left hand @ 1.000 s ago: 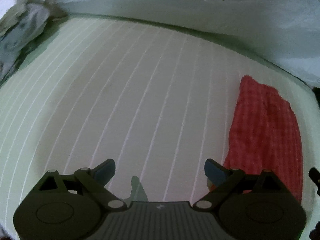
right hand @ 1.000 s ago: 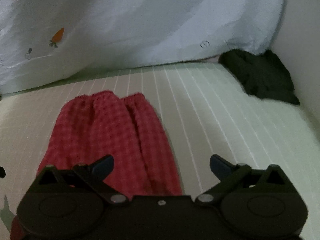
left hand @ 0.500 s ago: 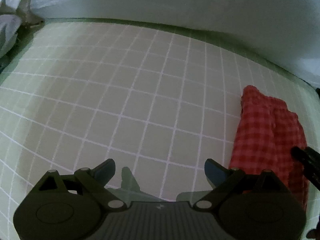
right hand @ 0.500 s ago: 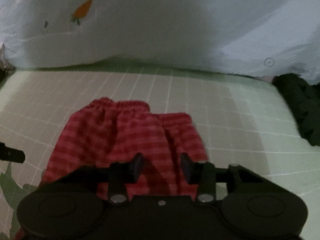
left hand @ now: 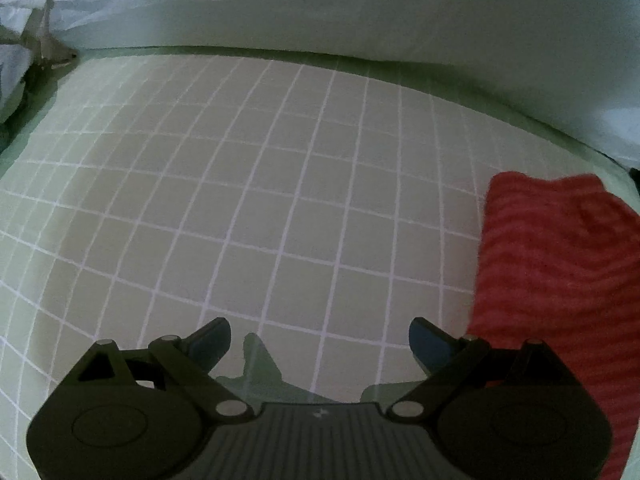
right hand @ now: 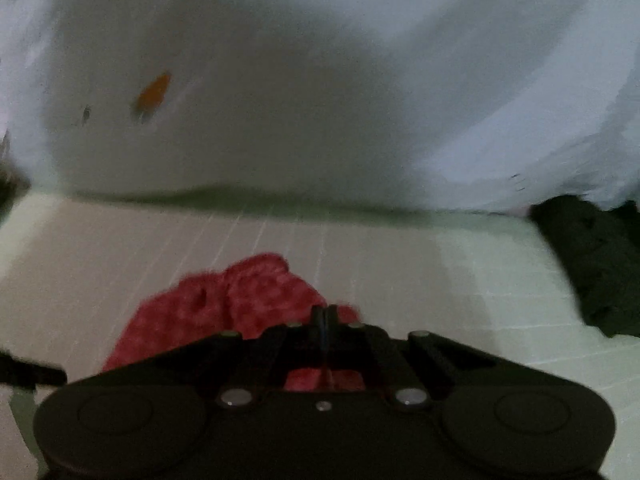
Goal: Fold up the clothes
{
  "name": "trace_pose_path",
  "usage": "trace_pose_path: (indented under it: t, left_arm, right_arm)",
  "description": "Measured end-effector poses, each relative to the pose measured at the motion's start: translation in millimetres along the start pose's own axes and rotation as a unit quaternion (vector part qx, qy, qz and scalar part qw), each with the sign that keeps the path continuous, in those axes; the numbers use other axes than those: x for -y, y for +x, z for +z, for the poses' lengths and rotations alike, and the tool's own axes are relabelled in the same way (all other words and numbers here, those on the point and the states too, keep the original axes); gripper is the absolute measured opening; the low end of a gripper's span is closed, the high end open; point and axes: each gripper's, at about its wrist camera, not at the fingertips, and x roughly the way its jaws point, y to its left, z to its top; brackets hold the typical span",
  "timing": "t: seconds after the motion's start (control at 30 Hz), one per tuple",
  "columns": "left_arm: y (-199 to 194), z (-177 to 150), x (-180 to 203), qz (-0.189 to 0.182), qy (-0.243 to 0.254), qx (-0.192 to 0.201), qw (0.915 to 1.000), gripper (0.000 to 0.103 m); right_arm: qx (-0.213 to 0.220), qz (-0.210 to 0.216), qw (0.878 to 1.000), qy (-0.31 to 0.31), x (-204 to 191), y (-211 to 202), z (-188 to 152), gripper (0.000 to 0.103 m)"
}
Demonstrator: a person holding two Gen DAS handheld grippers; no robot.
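Red checked shorts lie on the pale green grid-lined bed sheet, at the right of the left wrist view. My left gripper is open and empty, just left of the shorts. In the blurred right wrist view my right gripper is shut on the near edge of the red shorts, which bunch up in front of the fingers. How much cloth is pinched is hidden.
A white duvet with a carrot print rises along the far side of the bed. A dark garment lies at the far right. Grey-white crumpled cloth sits at the far left.
My right gripper has gone from open to shut on the shorts, and the cloth now bunches up. The left gripper stays open, shifted slightly.
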Motion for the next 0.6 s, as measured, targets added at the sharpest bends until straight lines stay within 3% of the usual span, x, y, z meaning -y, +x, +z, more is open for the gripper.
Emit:
trace_pose_path:
  t: [0.1, 0.17, 0.2, 0.23, 0.3, 0.6]
  left_arm:
    - [-1, -1, 1, 0.003, 0.003, 0.001, 1.0000, 0.096]
    - [-4, -4, 1, 0.004, 0.004, 0.003, 1.0000, 0.096]
    - [-6, -5, 1, 0.004, 0.004, 0.004, 1.0000, 0.096]
    - [-9, -7, 0, 0.005, 0.005, 0.005, 1.0000, 0.096]
    - [-14, -11, -1, 0.006, 0.004, 0.008, 0.9999, 0.096]
    - [-40, -49, 4, -0.020, 0.013, -0.001, 0.9997, 0.096]
  right_arm:
    - [-0.009, -0.041, 0.999, 0.017, 16, 5, -1, 0.001]
    - [-0.046, -0.057, 0.997, 0.034, 28, 18, -9, 0.004]
    - [-0.063, -0.066, 0.995, 0.043, 33, 25, -13, 0.011]
    - [-0.068, -0.070, 0.994, 0.057, 37, 23, -16, 0.029]
    - [-0.069, -0.076, 0.992, 0.076, 41, 16, -22, 0.048]
    - [-0.090, -0.033, 0.988, 0.118, 39, -44, -70, 0.069]
